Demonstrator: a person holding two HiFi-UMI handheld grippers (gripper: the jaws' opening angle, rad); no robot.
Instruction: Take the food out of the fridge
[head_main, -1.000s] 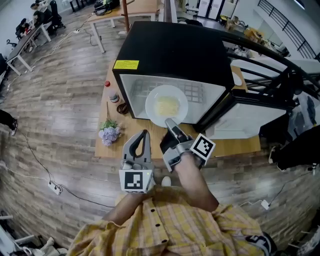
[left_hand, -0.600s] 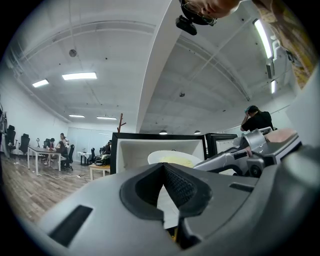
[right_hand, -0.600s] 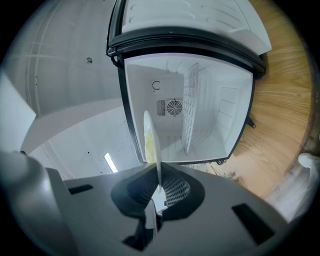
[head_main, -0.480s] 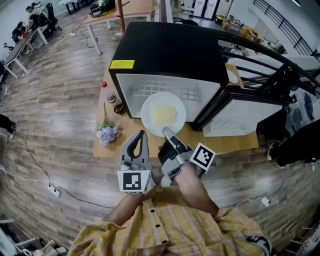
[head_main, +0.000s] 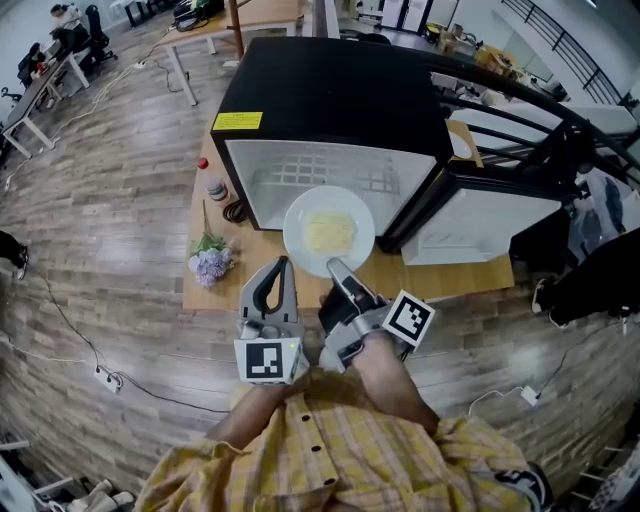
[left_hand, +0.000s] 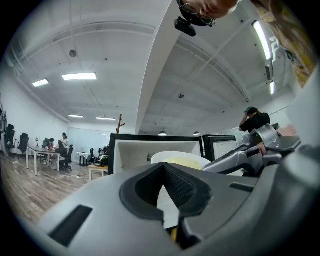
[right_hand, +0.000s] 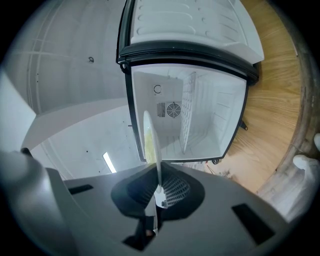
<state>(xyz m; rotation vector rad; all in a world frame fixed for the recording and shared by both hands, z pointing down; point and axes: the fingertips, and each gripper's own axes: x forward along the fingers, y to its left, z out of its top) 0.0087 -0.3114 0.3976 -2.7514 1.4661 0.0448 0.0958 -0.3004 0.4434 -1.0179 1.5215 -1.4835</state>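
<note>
A white plate (head_main: 328, 232) of pale yellow food (head_main: 330, 231) hangs level just in front of the open black fridge (head_main: 330, 100), over the wooden table (head_main: 440, 285). My right gripper (head_main: 335, 266) is shut on the plate's near rim. In the right gripper view the plate (right_hand: 151, 145) runs edge-on between that gripper's jaws (right_hand: 157, 187), with the white fridge interior (right_hand: 200, 115) behind it. My left gripper (head_main: 282, 264) hovers to the left of the plate, shut and holding nothing. In the left gripper view the plate (left_hand: 182, 161) shows beyond the closed jaws (left_hand: 167, 172).
The fridge door (head_main: 470, 225) stands swung open to the right. On the table's left part lie a bunch of purple flowers (head_main: 211, 263), a small red-capped bottle (head_main: 214, 186) and a dark coiled item (head_main: 234, 212). Wooden floor surrounds the table; desks stand far left.
My right gripper has drawn the plate a little back toward me, out of the fridge opening. The left gripper has stayed where it was.
</note>
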